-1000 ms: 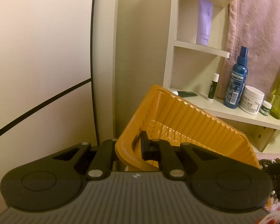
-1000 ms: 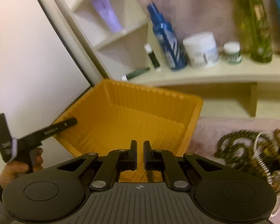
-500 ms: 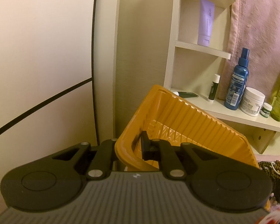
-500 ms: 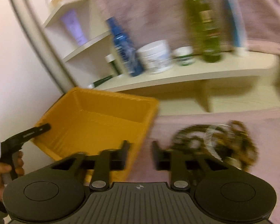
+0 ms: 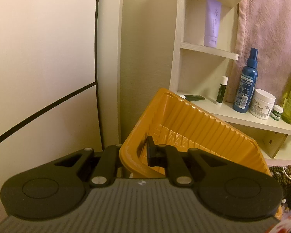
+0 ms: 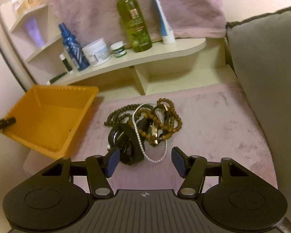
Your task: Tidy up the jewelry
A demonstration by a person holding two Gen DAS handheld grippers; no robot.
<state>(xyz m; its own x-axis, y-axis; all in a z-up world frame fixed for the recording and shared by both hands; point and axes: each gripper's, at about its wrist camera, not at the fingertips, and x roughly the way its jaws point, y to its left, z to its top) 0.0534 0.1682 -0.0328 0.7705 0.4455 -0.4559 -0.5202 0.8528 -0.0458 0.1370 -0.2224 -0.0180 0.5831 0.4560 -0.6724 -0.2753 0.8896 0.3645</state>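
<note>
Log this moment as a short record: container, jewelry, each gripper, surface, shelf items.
container: orange tray, tilted, nothing visible inside
left gripper: shut on the orange tray, fingers clamping its near rim
jewelry: tangled pile of bead strands, a pearl-like chain and dark pieces, beside the tray on the pink cover
right gripper: open, fingers just spread, nothing between them, just short of the pile
shelf items: blue spray bottle, white jar, green bottle

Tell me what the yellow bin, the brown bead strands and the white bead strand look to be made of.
Yellow bin: thin moulded plastic, satin sheen, ribbed walls.
Brown bead strands: probably wood; round, matte, uneven brown tones.
White bead strand: pearl-like beads, glossy and pale; imitation or real cannot be told.
</note>
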